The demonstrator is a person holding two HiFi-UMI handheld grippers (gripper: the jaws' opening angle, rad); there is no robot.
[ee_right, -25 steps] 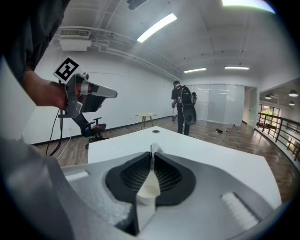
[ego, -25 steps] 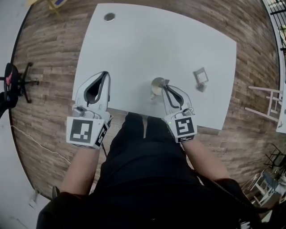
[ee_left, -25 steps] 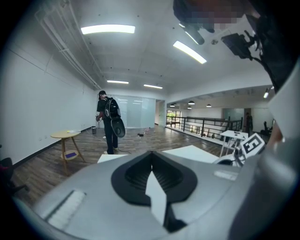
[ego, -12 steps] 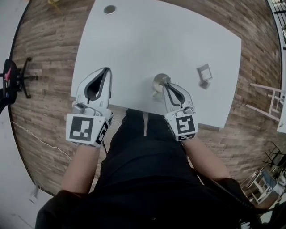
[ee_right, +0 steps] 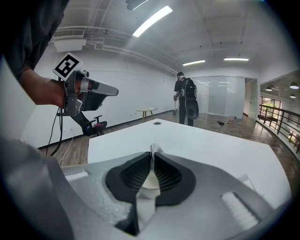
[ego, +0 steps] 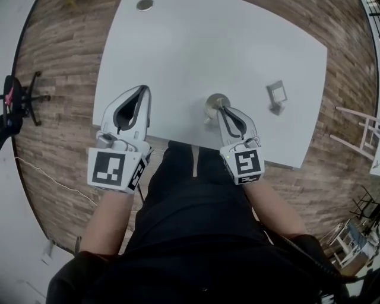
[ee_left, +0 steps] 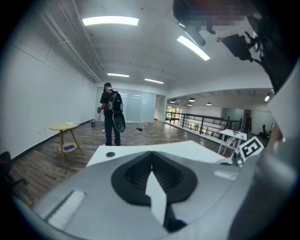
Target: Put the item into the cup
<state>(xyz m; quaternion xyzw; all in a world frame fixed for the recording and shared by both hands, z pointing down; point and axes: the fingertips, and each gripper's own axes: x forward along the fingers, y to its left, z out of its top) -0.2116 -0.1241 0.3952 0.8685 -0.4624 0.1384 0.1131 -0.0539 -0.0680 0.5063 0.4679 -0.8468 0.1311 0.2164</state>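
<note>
Table (ego: 196, 47) white, on wood floor, filling far half of head view. Person's legs (ego: 190, 208) in black against near edge. Left gripper (ego: 142, 90) over near-left edge of table – jaws pressed together, nothing between. Right gripper (ego: 221, 109) at middle of near edge, tips over cup (ego: 212, 105), jaws pinching item (ee_right: 154, 150) – small, thin, pale, clamped at very tips above cup's right rim. Cup upright on table, just under right jaws. Small grey square packet (ego: 276, 94) flat on table, well right of cup. Round grommet (ego: 143, 5) far left.
</note>
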